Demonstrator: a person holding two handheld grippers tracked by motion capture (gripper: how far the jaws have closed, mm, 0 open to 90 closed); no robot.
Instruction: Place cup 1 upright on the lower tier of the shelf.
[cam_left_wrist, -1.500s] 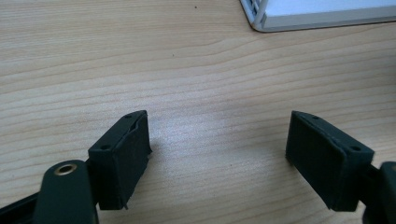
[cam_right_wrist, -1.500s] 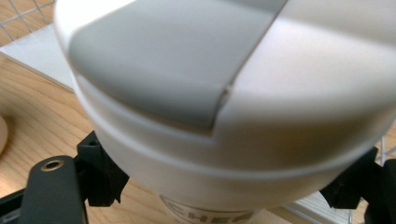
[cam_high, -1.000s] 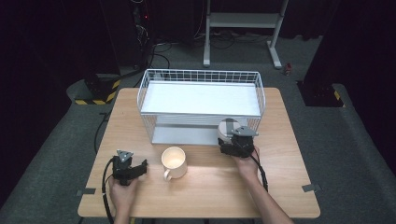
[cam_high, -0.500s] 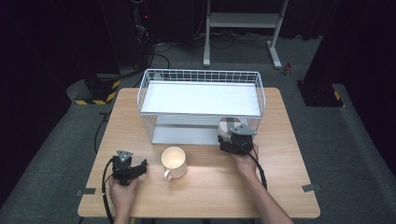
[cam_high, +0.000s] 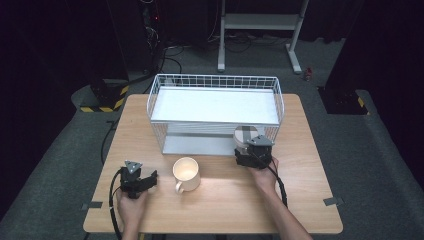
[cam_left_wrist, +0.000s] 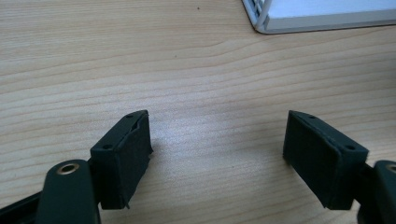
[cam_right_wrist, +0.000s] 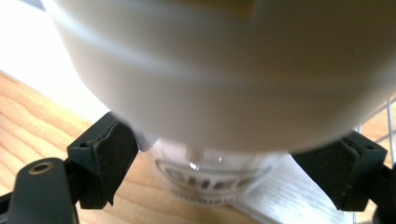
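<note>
in the right gripper view a jar sits btwn the right gripper jaws so close its white lid is a blur, cut off at the top edge; label letters below it are half hidden, unreadable. whether the pads touch the jar can't be told. in the high view that gripper covers most of the jar. the left gripper view cuts the wire shelf at the top edge.

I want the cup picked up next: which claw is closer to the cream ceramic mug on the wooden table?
Left. The left claw sits just beside the cream ceramic mug, open over bare wood. The right claw is farther off, around a clear white-lidded jar at the white wire rack.
</note>
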